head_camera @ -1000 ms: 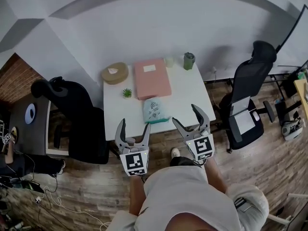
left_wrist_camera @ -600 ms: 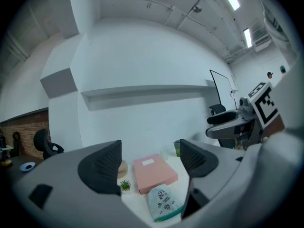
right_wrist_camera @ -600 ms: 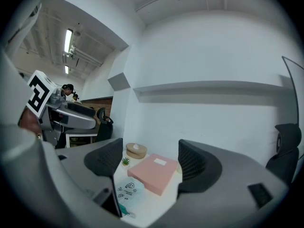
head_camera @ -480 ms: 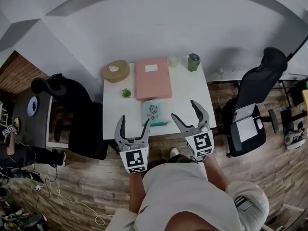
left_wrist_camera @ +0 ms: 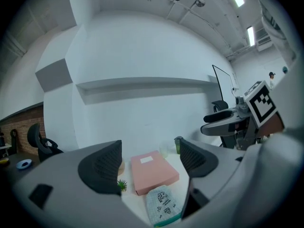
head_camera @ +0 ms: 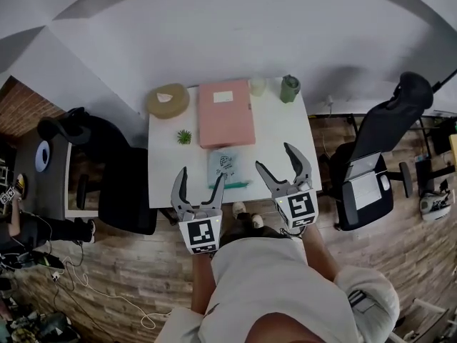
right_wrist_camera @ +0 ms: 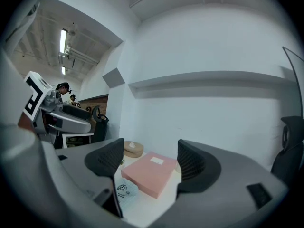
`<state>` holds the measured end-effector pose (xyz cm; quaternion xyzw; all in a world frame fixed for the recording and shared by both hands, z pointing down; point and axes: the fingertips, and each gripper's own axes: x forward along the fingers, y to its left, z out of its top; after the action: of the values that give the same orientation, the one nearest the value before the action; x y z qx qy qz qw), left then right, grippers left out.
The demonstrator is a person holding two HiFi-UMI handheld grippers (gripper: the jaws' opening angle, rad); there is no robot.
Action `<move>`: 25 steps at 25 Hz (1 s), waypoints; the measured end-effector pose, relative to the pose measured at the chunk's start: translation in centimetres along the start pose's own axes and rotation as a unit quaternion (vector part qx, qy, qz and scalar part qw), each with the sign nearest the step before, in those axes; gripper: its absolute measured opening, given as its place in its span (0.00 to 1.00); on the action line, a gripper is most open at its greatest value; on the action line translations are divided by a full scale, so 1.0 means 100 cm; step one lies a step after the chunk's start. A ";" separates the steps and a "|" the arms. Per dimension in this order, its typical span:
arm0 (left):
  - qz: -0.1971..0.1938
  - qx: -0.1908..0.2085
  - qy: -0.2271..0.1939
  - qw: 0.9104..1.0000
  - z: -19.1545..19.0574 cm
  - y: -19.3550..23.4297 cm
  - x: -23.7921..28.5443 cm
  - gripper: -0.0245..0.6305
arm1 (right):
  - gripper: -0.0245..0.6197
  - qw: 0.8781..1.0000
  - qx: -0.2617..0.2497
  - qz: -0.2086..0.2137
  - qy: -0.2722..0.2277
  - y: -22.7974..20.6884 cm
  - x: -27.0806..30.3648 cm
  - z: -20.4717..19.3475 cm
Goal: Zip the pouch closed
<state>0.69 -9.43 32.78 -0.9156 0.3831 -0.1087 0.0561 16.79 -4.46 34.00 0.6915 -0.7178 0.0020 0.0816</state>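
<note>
Zipping looks not yet begun: the pouch [head_camera: 226,166] lies untouched on the desk [head_camera: 285,127], while the left claw [head_camera: 201,179] and right claw [head_camera: 275,158] hover nearby, both spread and empty.

Left gripper [head_camera: 202,177] and right gripper [head_camera: 275,160] side by side, jaws apart (both wide)

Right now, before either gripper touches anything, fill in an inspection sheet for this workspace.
Surface: white rectangular table, bare at its right side.
Job's things: pale teal patterned fabric pouch lies flat at the near edge, untouched; zip state too small to tell.
Clutter: flat pink box, round tan holder, small green plant, dark green cup, pale cup.
Grippers: left gripper and right gripper both open, holding nothing.
Cables: white cable loose on the floor.
Surroundings: black office chairs either side; wood-plank floor.
</note>
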 end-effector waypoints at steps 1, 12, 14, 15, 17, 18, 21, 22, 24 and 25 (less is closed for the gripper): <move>-0.004 -0.001 0.002 1.000 -0.003 0.001 0.006 0.61 | 0.59 1.000 0.001 -0.003 0.003 -0.002 0.004 -0.003; -0.046 -0.027 0.037 0.998 -0.046 0.021 0.068 0.60 | 0.56 0.998 -0.006 -0.016 0.063 -0.019 0.064 -0.039; -0.054 -0.033 0.048 0.997 -0.059 0.024 0.077 0.60 | 0.54 0.997 -0.011 -0.006 0.079 -0.014 0.072 -0.050; -0.059 -0.037 0.053 0.996 -0.066 0.024 0.080 0.60 | 0.51 0.996 -0.013 0.000 0.088 -0.012 0.074 -0.057; -0.071 -0.045 0.064 0.994 -0.081 0.023 0.087 0.59 | 0.47 0.994 -0.017 0.005 0.109 -0.008 0.079 -0.073; -0.077 -0.047 0.069 0.994 -0.087 0.023 0.090 0.59 | 0.46 0.993 -0.018 0.007 0.119 -0.008 0.082 -0.080; -0.100 -0.054 0.085 0.990 -0.107 0.017 0.097 0.59 | 0.44 0.990 -0.023 0.017 0.141 -0.003 0.090 -0.096; -0.107 -0.056 0.091 0.988 -0.113 0.015 0.099 0.58 | 0.44 0.988 -0.025 0.022 0.150 0.000 0.091 -0.102; -0.115 -0.061 0.103 0.986 -0.126 0.012 0.100 0.58 | 0.44 0.985 -0.030 0.036 0.167 0.005 0.093 -0.115; -0.116 -0.063 0.109 0.985 -0.131 0.011 0.101 0.58 | 0.44 0.983 -0.034 0.044 0.176 0.008 0.094 -0.122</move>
<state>3.66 -17.63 46.91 -0.9382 0.2842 -0.1892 -0.0571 17.14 -12.33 47.23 0.6447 -0.7218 0.1030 0.2296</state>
